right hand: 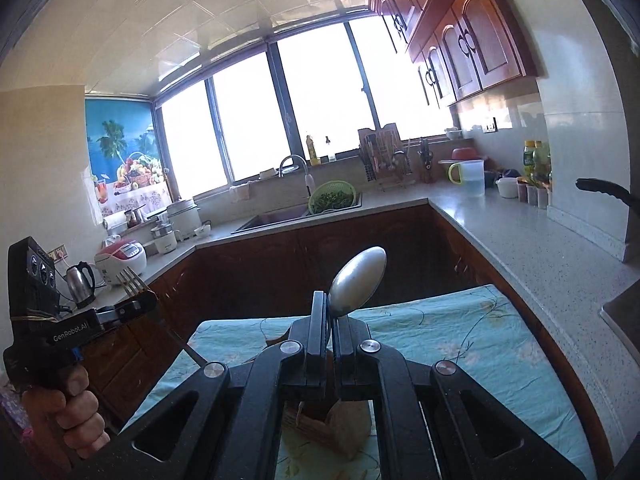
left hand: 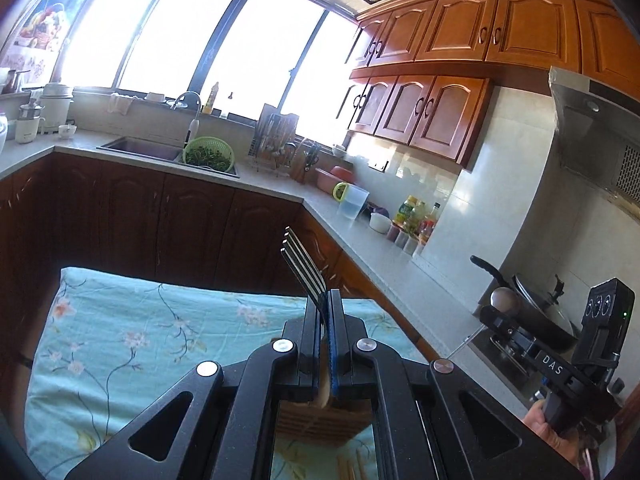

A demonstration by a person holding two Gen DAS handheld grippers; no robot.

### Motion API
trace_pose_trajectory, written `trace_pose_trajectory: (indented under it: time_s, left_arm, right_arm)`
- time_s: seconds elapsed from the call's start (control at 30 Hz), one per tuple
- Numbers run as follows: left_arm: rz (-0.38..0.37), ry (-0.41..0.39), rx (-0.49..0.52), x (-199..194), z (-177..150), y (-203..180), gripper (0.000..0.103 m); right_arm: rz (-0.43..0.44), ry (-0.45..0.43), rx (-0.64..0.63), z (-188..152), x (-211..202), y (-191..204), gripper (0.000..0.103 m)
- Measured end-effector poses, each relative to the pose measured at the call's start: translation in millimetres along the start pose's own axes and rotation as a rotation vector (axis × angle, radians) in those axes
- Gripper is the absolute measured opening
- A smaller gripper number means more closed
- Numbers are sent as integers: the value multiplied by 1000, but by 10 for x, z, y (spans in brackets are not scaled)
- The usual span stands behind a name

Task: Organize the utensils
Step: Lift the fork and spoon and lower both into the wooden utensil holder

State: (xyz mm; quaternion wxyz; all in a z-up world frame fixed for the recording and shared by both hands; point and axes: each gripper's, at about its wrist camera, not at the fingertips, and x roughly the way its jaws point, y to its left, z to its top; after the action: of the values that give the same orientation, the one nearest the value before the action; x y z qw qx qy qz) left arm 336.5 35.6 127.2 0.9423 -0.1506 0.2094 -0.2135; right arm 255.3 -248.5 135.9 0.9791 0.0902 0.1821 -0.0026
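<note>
- left gripper (left hand: 326, 300), nearest the lens in the left wrist view: jaws pressed together on a metal fork (left hand: 304, 266), clamped at the neck, raised above the table.
- right gripper (right hand: 330, 312), nearest the lens in the right wrist view: jaws closed on a metal spoon (right hand: 358, 280), pinched just below the bowl, also raised above the table.
- table with floral teal cloth (left hand: 132, 328): largest thing under both grippers, kitchen counters beyond it.
- wooden utensil holder (left hand: 320, 420): stands on the cloth directly below the left gripper, mostly hidden by the gripper body; seen through the right gripper frame too (right hand: 316, 424). slots not readable from here.
- step, as i judge it: both utensils picked up and carried, not yet placed; holder looks like the target.
- next move calls for tipping each utensil handle-down, lining it over an opening in the holder, lowering, then opening the jaws. one at a time is likely safer, as the grippers are near each other.
- fork: long axis tilted, tines point up and away to the left, handle runs down behind the jaws toward the holder.
- spoon: long axis tilted, bowl up and leaning right, back of the bowl toward the camera; handle hidden below the jaws.
- chopstick-like sticks (left hand: 352, 468): lie on the cloth at the bottom edge, partly hidden.
</note>
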Motion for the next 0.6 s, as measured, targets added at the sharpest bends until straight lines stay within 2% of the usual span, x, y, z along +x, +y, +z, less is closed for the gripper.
trace_pose_trajectory:
  time_s: [0.27,0.47,0.6]
  left_arm:
    - [50,81,-19,1003,-220,247,1]
    - [51,123,-28,1410,-303,316,2]
    - [56,147,-18,1546,-332,310,2]
  right_arm:
    - [-37,108,-45,-333,569,-2,2]
    - [-45,170,-46,-570,790,-69,2]
    - [-46,197,-34,-689,841,-103,3]
